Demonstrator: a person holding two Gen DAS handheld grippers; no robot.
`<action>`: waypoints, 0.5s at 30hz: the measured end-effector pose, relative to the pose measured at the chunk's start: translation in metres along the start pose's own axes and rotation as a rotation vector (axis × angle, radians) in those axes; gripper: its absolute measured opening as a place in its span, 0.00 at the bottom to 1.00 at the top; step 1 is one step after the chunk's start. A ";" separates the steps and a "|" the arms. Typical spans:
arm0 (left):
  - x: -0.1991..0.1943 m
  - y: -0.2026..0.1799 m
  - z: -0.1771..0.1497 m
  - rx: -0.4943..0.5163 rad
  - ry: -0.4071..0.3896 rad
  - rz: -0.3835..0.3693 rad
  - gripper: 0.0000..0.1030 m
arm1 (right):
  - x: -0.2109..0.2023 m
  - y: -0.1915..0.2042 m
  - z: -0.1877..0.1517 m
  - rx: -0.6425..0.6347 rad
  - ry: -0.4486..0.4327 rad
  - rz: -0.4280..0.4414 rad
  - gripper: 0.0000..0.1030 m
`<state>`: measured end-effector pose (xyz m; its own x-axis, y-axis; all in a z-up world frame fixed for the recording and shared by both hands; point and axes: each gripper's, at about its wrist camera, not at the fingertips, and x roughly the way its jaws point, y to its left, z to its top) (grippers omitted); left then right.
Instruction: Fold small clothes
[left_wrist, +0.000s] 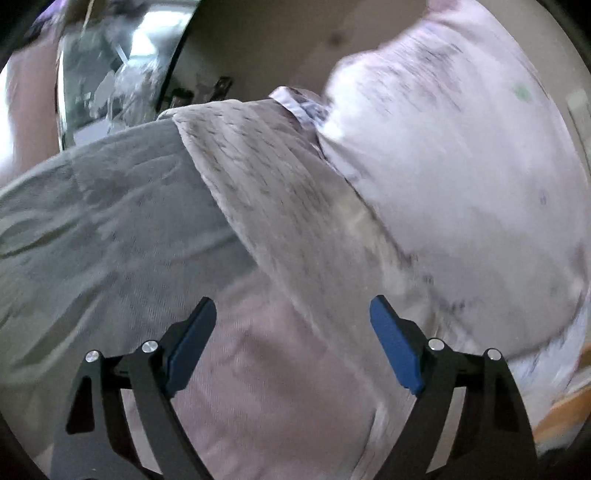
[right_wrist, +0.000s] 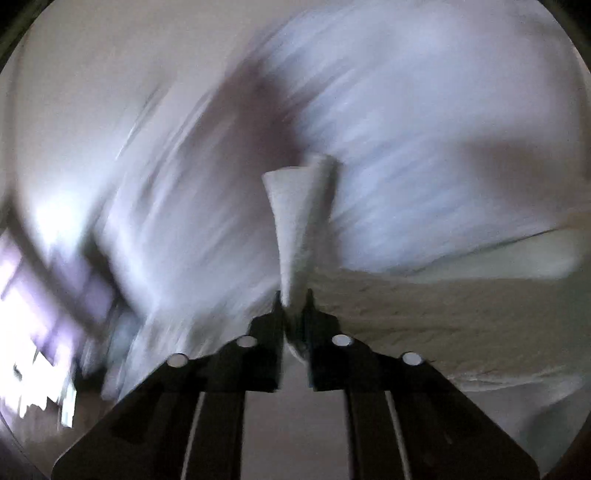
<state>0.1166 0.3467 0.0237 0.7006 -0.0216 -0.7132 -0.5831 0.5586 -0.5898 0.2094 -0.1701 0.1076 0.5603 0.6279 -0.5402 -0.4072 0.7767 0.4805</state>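
In the left wrist view a pale pink garment (left_wrist: 461, 177) with small dark prints hangs at the right, over a beige ribbed cloth (left_wrist: 280, 199) and a grey-green cloth (left_wrist: 103, 221). My left gripper (left_wrist: 291, 314) is open and empty just above the cloths, its blue pads (left_wrist: 395, 343) wide apart. In the right wrist view my right gripper (right_wrist: 293, 299) is shut on a white fold of fabric (right_wrist: 299, 229) that sticks up between the fingers. The blurred pale garment (right_wrist: 406, 129) fills the view behind it.
A dark-framed mirror or glass panel (left_wrist: 122, 74) stands at the upper left of the left wrist view. A wooden edge (left_wrist: 565, 410) shows at the lower right. A bright window (right_wrist: 33, 280) shows at the left of the right wrist view. A beige textured cloth (right_wrist: 443, 314) lies at the right.
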 end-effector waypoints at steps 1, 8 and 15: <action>0.007 0.005 0.009 -0.032 0.007 -0.009 0.82 | 0.017 0.018 -0.014 -0.029 0.077 0.049 0.55; 0.033 0.030 0.063 -0.200 -0.035 -0.083 0.66 | -0.025 -0.048 -0.040 0.119 0.094 -0.153 0.86; 0.048 0.033 0.101 -0.266 -0.052 -0.112 0.08 | -0.076 -0.096 -0.088 0.280 0.086 -0.314 0.87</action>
<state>0.1722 0.4478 0.0078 0.7826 -0.0247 -0.6220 -0.5837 0.3183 -0.7470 0.1425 -0.2879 0.0416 0.5591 0.3739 -0.7400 -0.0083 0.8950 0.4459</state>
